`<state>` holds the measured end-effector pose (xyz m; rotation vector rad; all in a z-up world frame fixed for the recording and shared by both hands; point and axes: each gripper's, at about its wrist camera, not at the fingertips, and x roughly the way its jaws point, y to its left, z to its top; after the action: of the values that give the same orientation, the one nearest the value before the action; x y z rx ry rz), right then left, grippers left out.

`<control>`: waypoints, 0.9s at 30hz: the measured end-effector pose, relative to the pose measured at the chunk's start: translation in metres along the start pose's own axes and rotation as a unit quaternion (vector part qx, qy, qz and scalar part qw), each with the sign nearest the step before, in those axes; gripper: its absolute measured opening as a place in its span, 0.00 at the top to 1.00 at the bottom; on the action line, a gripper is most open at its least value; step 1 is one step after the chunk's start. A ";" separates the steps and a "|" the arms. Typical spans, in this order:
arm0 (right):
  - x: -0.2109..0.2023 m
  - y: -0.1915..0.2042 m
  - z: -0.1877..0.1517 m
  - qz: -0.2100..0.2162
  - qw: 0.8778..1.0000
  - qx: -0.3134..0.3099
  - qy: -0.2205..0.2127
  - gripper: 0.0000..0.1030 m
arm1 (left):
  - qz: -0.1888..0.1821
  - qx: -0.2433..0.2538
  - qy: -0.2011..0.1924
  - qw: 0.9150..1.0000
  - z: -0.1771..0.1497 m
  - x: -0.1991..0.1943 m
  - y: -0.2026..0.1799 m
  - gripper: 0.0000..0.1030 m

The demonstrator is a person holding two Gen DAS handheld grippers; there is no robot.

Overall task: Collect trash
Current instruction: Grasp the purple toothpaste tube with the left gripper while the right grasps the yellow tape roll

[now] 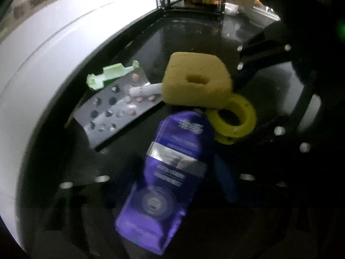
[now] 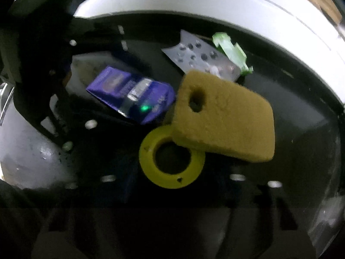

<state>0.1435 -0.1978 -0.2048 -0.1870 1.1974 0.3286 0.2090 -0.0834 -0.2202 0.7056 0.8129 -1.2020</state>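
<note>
A purple carton point(image 1: 163, 183) lies lengthwise between the dark fingers of my left gripper point(image 1: 172, 179). The blue pads sit against its sides, so the gripper is shut on it. The right wrist view shows the same carton point(image 2: 131, 95) inside that gripper's black frame. A yellow plastic ring point(image 2: 170, 157) sits between the fingers of my right gripper point(image 2: 172, 178), which is shut on it. The ring point(image 1: 232, 118) is partly under a yellow sponge point(image 2: 224, 118) that has a hole in it.
Everything lies on a glossy black surface point(image 1: 194, 34) bordered by a broad white band point(image 1: 43, 64). Beyond the sponge point(image 1: 196, 79) lie a silver blister pack point(image 1: 116, 108), a green plastic piece point(image 1: 110, 75) and a small white tube point(image 1: 146, 89). A dark-framed box point(image 1: 192, 2) stands at the far end.
</note>
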 end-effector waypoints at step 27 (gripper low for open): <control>-0.098 0.033 -0.031 0.056 0.997 -0.016 -0.051 0.47 | 0.160 -0.323 -0.003 0.933 -0.050 -0.123 -0.107 0.48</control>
<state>0.0726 -0.1913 -0.1231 -0.1291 1.1036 0.4496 0.0778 -0.0025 -0.1484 0.2709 0.9751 -0.5822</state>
